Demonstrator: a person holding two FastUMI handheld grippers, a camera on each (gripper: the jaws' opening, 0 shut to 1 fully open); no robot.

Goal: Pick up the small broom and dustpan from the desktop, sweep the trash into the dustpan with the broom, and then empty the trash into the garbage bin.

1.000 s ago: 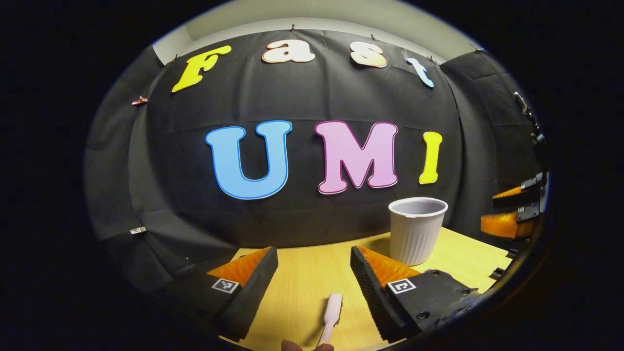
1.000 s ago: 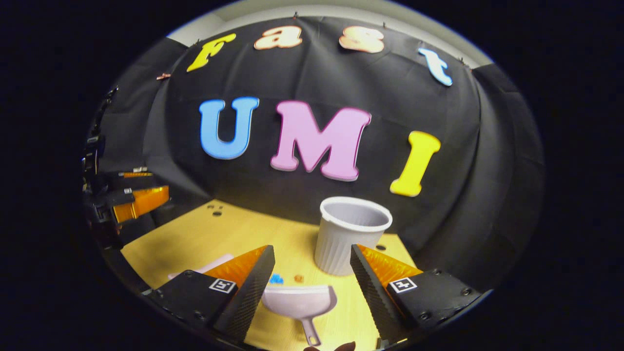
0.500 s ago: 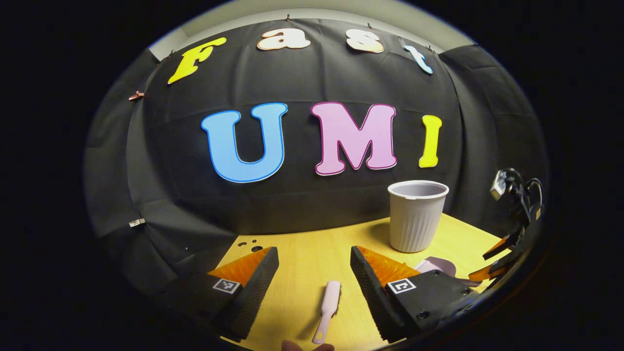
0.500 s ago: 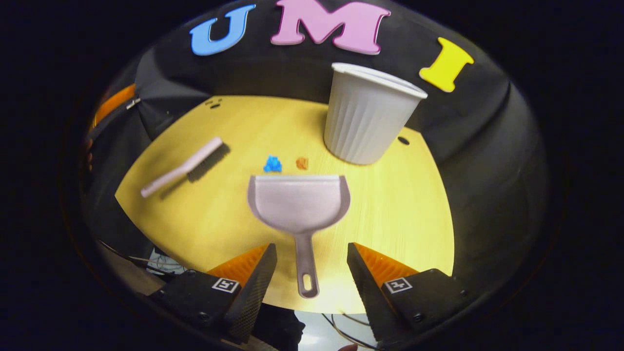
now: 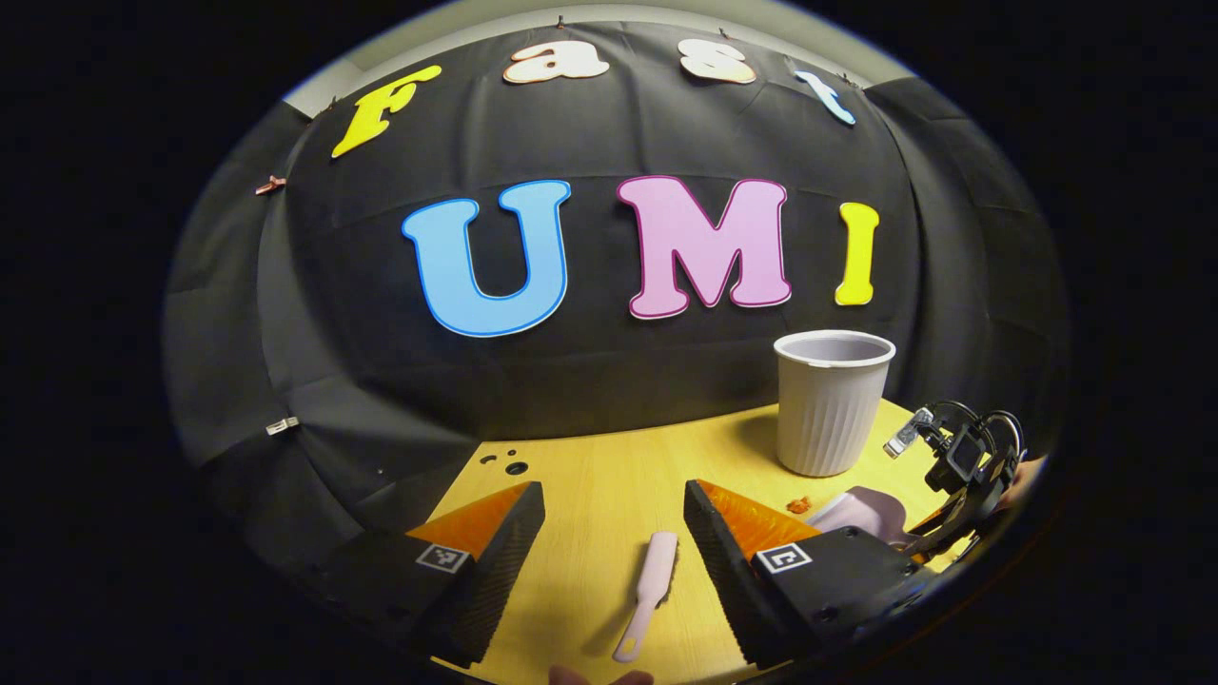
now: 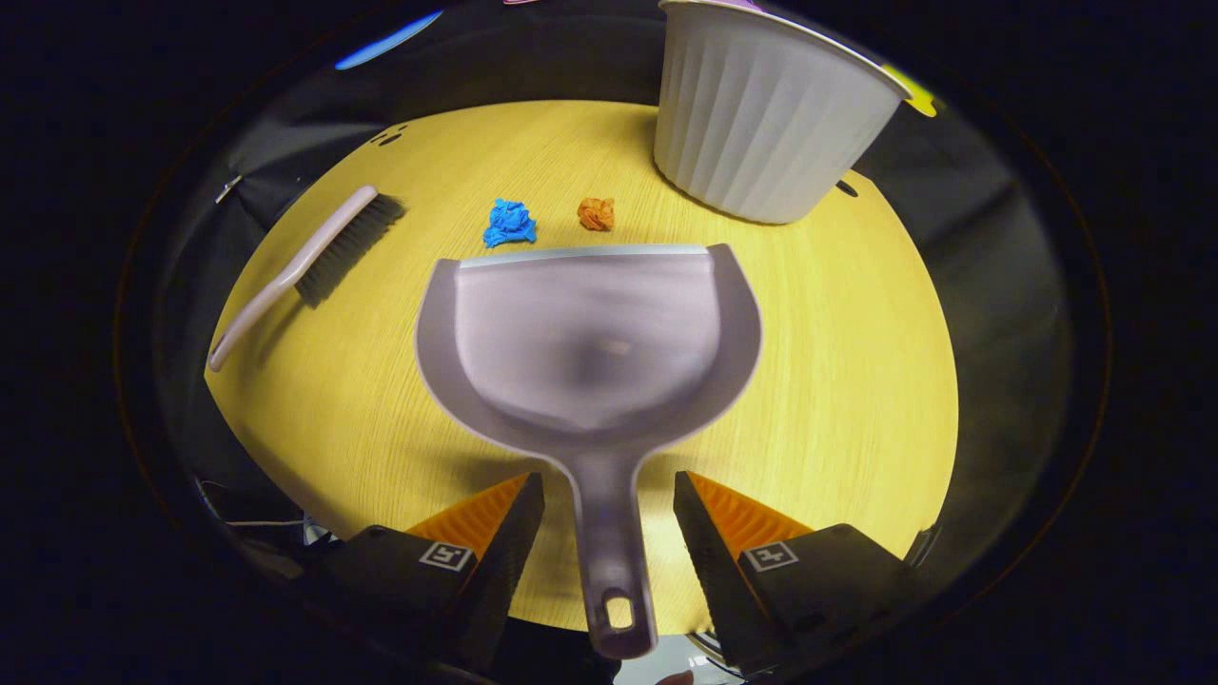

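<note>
In the right gripper view, a pale dustpan (image 6: 585,333) lies flat on a round yellow wooden worktop (image 6: 856,381), filling the centre of the frame. Its handle (image 6: 609,542) runs down to the bottom centre and sits in the gap between the two fingers of the right hand-held gripper (image 6: 609,518). The fingers stand apart on either side of the handle and do not touch it. Just beyond the pan's front lip, in the upper middle, lie two bits of crumpled trash: a blue scrap (image 6: 509,222) and a smaller orange scrap (image 6: 596,213), side by side and apart from the pan. A ribbed pale bin (image 6: 766,124) stands upright at the upper right. A small broom (image 6: 304,266) lies at the left, bristles toward the upper part of the frame.

In the left gripper view, the left hand-held gripper (image 5: 614,533) has its fingers spread wide at the bottom of the frame, with the broom (image 5: 650,590) lying on the worktop between them, untouched. The bin (image 5: 831,400) stands at the right, with the other gripper (image 5: 961,466) near it at the far right edge.

The step in hand appears to be grasping both tools. To do it well, each gripper should probably settle lower, keep the handle centred between the fingers, and close firmly partway along the handle so the tool does not swing. The dustpan should stay level with its lip facing the scraps.
</note>
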